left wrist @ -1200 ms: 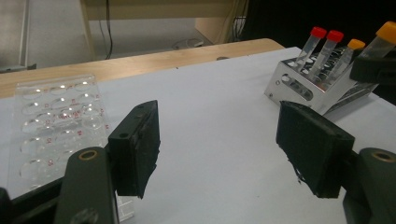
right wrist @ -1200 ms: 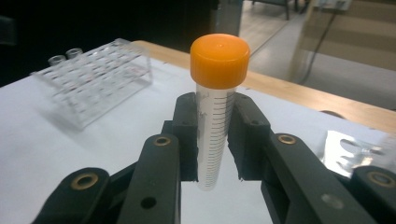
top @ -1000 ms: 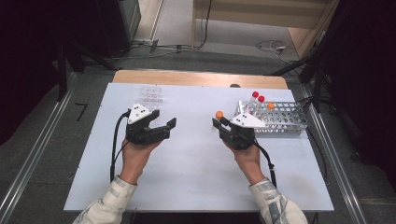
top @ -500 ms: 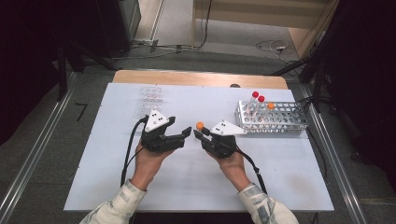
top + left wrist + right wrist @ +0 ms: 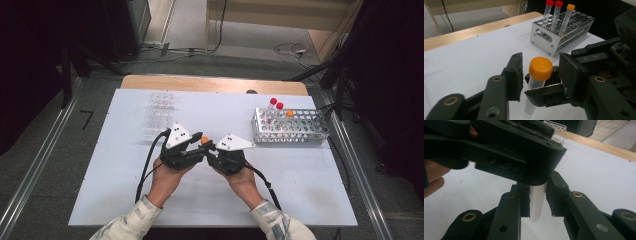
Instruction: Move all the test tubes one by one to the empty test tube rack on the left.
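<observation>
Right gripper clenched on the orange-capped tube. Left gripper closing round its cap — not yet gripping — uncapping outstanding.

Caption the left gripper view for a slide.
Left gripper jaws closing around the orange cap of a tube held by the right gripper, tube rack behind.

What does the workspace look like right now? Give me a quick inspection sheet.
Surface: white table top, bare in front.
Job's things: orange-capped tube upright; metal rack holds three capped tubes.
Clutter: clear well plate at the back left.
Grippers: right gripper shut on the tube's body; left gripper with jaws either side of the cap, just closing, gap on the left side.
Cables: black cable trails from the left gripper.
Surroundings: grey floor, loose leads beyond the table.
</observation>
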